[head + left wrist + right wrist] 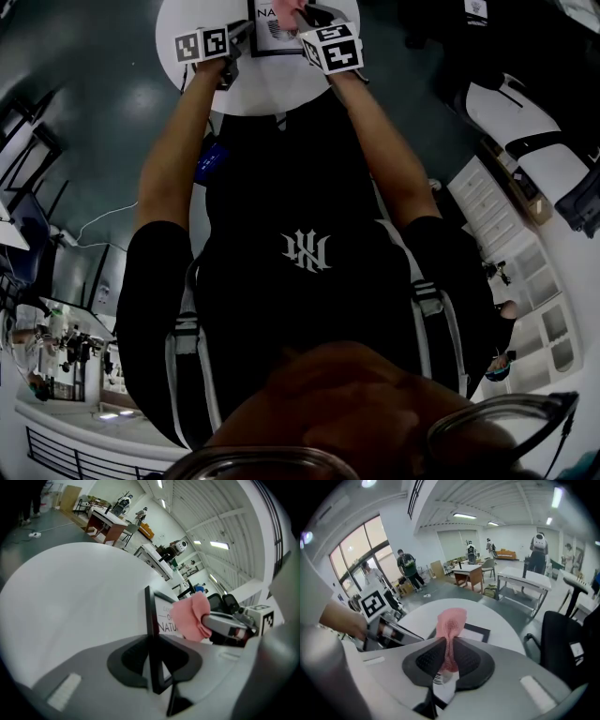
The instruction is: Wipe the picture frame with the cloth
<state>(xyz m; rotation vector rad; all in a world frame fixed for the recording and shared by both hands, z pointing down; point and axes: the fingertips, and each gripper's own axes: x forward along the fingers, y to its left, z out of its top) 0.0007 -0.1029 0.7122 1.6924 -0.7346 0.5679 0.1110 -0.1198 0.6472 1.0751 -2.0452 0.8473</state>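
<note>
Picture frame (275, 33) cut by top edge, front partly behind cloth (191, 617).

The cloth (451, 620) in my right gripper (448, 656) is pink, with a fine netted weave. The picture frame (151, 630) in my left gripper (151, 660) is black, and its sheet is white with dark lettering. Both grippers are pale grey with black textured pads (425, 660). Each carries a white cube (202, 44) patterned with black squares, at twelve o'clock in the head view. The table (272, 89) there is white. The floor (94, 103) at ten o'clock is dark blue-grey. My shirt (281, 309) is black with a white emblem.
</note>
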